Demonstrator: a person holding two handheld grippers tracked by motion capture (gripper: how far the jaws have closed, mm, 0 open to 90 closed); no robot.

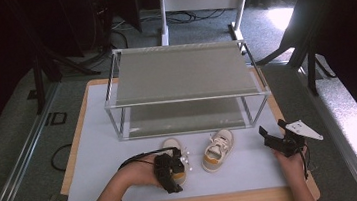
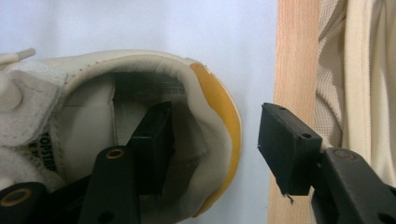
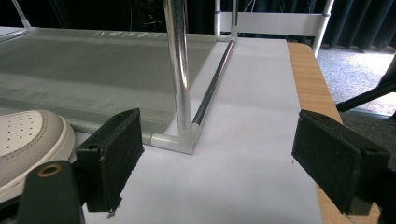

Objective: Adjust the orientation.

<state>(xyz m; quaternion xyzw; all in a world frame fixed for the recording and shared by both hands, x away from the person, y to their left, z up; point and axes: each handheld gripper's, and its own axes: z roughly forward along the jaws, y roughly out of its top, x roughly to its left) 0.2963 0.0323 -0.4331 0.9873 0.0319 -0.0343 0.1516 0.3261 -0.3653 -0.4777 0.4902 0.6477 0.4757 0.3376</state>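
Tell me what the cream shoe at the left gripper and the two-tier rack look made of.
Cream shoe with yellow heel trim: smooth leather or imitation, stitched seams, matte; padded fabric lining. Two-tier rack: shiny metal tubes, probably steel or aluminium, with pale plastic-looking corner joints; grey shelves look like taut fabric.

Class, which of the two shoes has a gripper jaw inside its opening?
The left shoe: the left gripper straddles its heel. The right shoe stands free.

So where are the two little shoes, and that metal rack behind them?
Left shoe [image 2: 93, 116]: left gripper view, on its inner lining.
Right shoe [image 1: 218, 149]: high view, on its laced top.
Metal rack [image 1: 181, 73]: high view, on the grey top shelf.
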